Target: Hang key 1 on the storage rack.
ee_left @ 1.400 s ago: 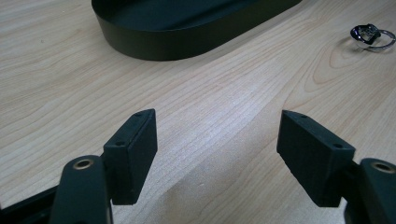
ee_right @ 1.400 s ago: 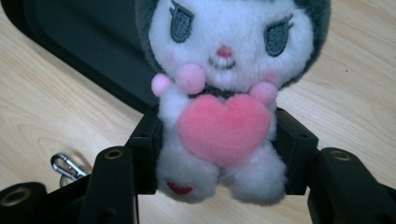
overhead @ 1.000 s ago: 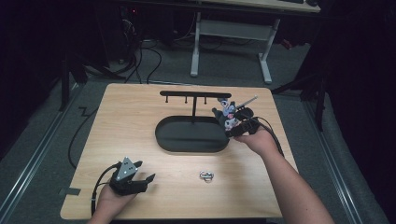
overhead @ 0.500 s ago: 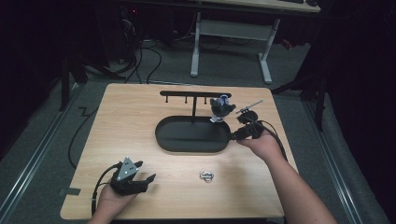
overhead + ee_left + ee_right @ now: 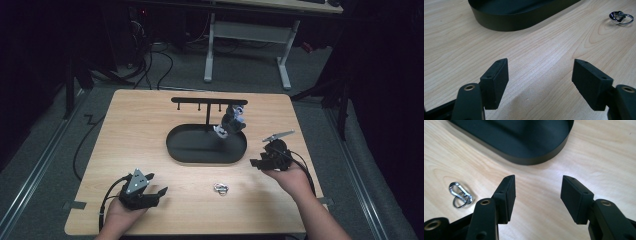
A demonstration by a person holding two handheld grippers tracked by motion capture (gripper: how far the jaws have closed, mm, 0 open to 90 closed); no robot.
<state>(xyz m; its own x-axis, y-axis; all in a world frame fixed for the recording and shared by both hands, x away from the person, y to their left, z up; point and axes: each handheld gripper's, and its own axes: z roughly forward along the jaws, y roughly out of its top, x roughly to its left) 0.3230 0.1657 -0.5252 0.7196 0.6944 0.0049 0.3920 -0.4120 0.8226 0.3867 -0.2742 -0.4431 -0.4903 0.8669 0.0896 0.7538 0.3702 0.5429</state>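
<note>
Nowhere legible writing: plain keyring (image 5: 220, 188), tray (image 5: 180, 150).

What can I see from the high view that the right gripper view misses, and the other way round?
High view alone: the rack standing in the tray, a keychain figure hanging from it, both hands, and the left tongs.

Right gripper view alone: its own two black pads from close up, standing apart with nothing between them; they have just been closing.

Both share: the black oval tray, the metal clip and the wooden table.
</note>
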